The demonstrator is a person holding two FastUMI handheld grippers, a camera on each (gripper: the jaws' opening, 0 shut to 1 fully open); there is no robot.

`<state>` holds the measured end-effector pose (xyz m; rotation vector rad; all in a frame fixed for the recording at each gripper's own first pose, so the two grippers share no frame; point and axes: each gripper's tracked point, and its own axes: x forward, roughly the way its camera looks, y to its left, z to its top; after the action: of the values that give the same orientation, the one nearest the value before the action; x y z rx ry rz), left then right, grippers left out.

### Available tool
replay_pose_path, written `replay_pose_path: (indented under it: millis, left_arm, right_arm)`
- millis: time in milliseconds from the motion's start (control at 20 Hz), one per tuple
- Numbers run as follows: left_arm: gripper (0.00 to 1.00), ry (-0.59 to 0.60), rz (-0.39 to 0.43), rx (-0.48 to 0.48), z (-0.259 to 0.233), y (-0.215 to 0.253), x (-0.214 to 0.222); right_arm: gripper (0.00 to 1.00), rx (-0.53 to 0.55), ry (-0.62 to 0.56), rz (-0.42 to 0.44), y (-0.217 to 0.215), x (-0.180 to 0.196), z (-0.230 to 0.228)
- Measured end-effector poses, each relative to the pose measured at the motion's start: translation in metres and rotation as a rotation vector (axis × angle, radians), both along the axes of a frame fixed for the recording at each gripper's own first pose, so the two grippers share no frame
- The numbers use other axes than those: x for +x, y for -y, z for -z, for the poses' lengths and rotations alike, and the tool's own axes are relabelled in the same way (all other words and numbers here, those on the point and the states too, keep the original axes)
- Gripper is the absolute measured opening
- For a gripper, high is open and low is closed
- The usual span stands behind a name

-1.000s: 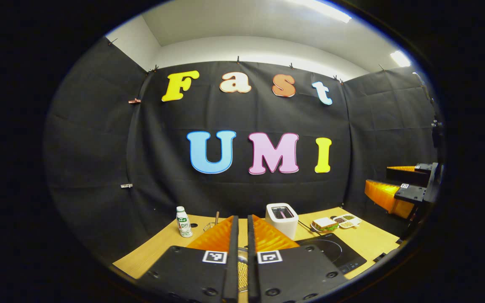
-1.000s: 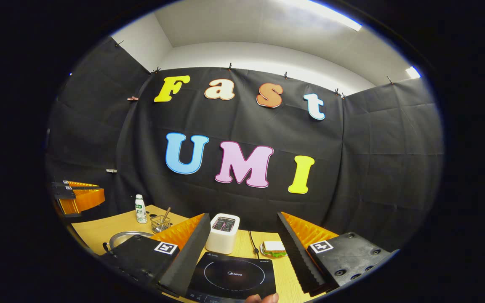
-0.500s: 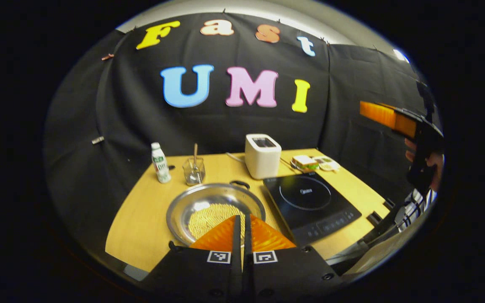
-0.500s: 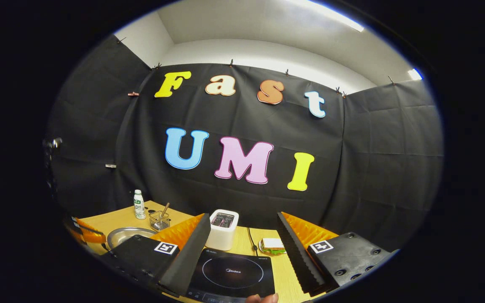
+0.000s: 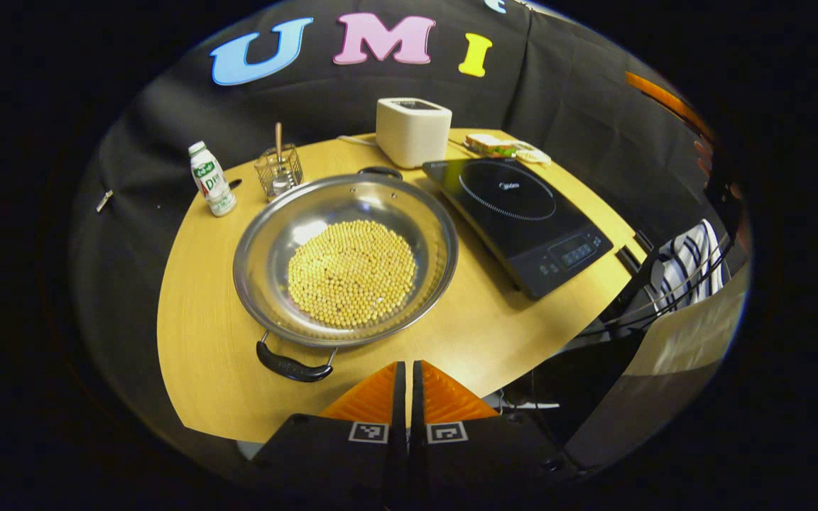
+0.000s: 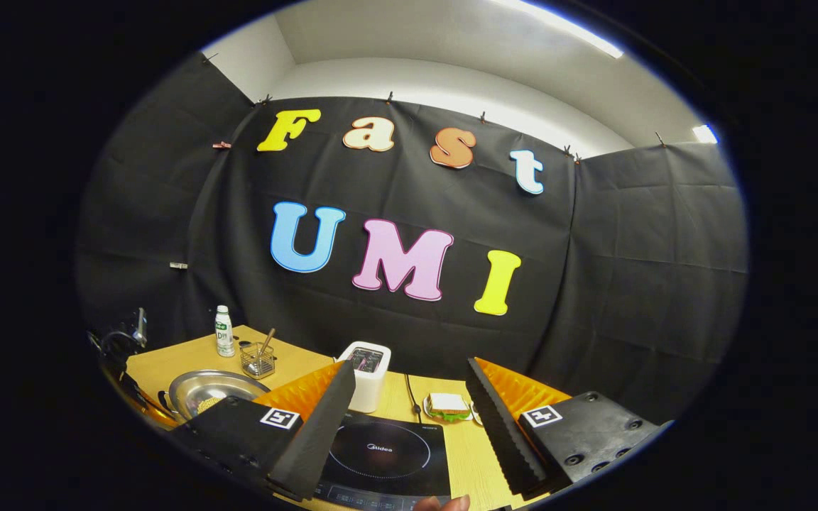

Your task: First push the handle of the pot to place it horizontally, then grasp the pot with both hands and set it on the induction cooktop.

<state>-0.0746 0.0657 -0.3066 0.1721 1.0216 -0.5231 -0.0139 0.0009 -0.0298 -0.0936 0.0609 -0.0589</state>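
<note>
While the left gripper (image 5: 406, 369) hangs over the near edge of the round-cornered light wooden table (image 5: 196, 355), its two ribbed, wedge-shaped fingers lie pressed together with only a hairline slit between them, clenched on nothing and touching nothing. Just beyond them sits the wide, shallow, polished steel pot (image 5: 345, 259), on the table left of the cooktop and apart from it. Its bottom carries a round, pebbly layer of small yellow beans (image 5: 352, 272). One curved black loop handle (image 5: 292, 365) points toward the gripper; the opposite handle (image 5: 380, 171) faces the wall.

Right of the pot lies the flat, glossy black induction cooktop (image 5: 522, 213), rectangular, with a dotted ring on its glass. Behind stand a smooth white box-shaped toaster (image 5: 412, 131), a small wire-mesh basket (image 5: 278, 170) with a stick-like utensil in it, and a white plastic bottle with a green label (image 5: 211, 179). A sandwich on a small plate (image 5: 498, 145) lies at the far right corner; details are too small to make out.

From the right gripper view, the right gripper (image 6: 409, 419) is spread wide, holding nothing, poised above the cooktop (image 6: 380, 451); its fingers cover part of the pot (image 6: 203, 390). A fingertip (image 6: 441, 504) is cut off at the bottom edge.
</note>
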Motion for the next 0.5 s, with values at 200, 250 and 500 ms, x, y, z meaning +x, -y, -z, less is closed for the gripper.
replay_pose_path:
  millis: [200,250,500]
  left_arm:
    - [0.05,-0.052,0.007,0.036,0.021,-0.022,0.012]
    - [0.05,-0.058,0.003,0.037,0.025,-0.025,0.015]
    - [0.05,-0.096,-0.025,-0.013,0.035,-0.027,0.021]
  right_arm:
    - [0.97,-0.012,-0.004,0.023,0.003,-0.002,0.001]
    - [0.97,-0.015,-0.007,0.028,0.002,-0.003,0.002]
    - [0.98,-0.015,-0.021,0.050,0.003,-0.002,0.006]
